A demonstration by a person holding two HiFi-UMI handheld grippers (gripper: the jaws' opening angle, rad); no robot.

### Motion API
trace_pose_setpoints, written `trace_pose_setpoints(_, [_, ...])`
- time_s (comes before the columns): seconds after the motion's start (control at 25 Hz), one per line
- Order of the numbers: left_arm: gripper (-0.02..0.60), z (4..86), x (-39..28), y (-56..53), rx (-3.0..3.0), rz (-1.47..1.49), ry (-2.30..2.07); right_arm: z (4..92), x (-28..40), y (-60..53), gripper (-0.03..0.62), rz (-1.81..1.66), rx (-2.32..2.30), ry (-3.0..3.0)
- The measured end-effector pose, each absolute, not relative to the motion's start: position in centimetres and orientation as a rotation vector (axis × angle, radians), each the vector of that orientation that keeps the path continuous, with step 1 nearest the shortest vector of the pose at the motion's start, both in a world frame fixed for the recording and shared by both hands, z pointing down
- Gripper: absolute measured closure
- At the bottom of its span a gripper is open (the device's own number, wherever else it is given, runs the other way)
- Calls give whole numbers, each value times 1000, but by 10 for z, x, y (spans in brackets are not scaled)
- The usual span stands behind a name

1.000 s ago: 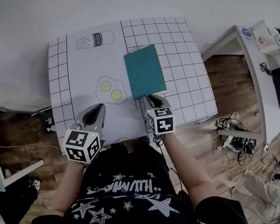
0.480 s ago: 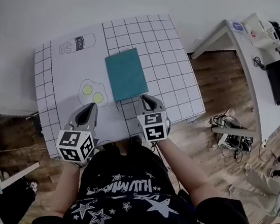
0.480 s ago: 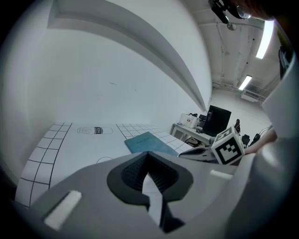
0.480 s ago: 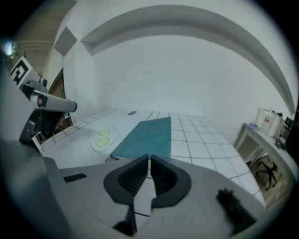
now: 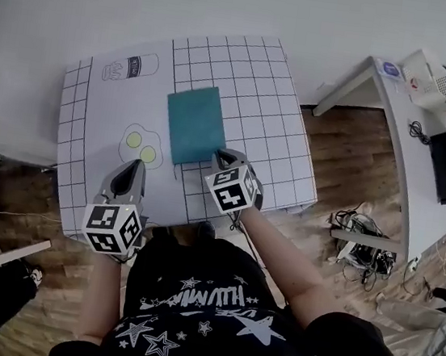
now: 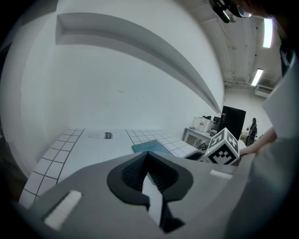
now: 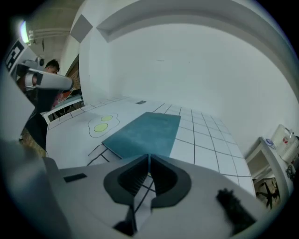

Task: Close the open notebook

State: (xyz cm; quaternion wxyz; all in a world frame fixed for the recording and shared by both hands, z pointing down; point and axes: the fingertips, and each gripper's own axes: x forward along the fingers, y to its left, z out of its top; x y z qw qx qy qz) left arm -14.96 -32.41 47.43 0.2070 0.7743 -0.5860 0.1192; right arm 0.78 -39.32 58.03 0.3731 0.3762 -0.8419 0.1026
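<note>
Just one notebook [image 5: 196,125] lies closed; left tongs [image 5: 136,164] and right tongs [image 5: 222,156] are both pressed together.

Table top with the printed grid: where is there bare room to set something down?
Free: the white grid squares right of the closed teal notebook, and the far strip beyond it, beside the milk bottle drawing. Crowded: the near edge, where the left gripper and right gripper are.

Left tongs [image 6: 148,153] and right tongs [image 7: 149,156] point downward, jaws apparently together, nothing between them.
</note>
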Motion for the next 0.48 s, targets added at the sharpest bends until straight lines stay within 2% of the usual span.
trace_pose_setpoints(0.48, [572,483,-143,-295,2029,340,-1710,596,9,-399,567,524,849,-2198])
